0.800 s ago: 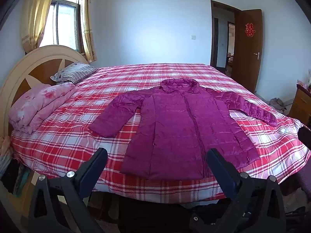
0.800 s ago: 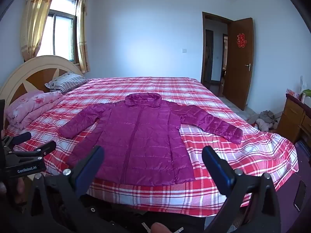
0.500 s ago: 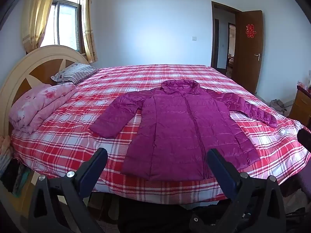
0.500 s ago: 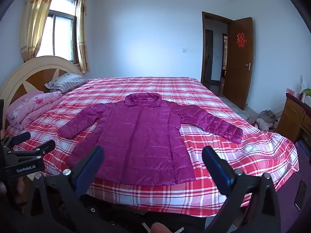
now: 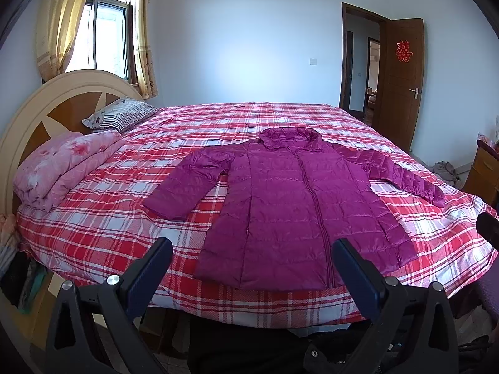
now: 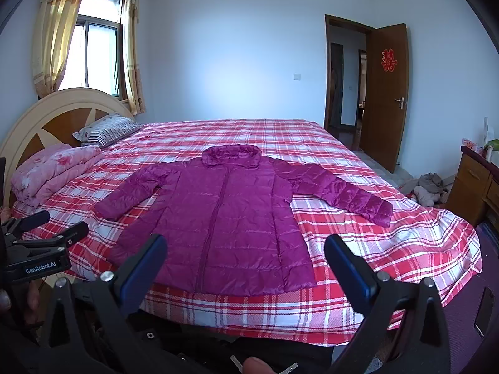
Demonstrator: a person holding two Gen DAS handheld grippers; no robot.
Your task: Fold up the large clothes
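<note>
Jacket spread flat, zipped, sleeves out at 9 and 3 o'clock on bed, ready for folding; left gripper and right gripper jaws wide apart, empty.

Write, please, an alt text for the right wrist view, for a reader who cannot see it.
A magenta puffer coat lies flat, zipped and sleeves spread, on a red plaid bedspread. The right gripper hovers open before the bed's near edge, holding nothing. A folded pink quilt and striped pillow lie by the headboard.
</note>
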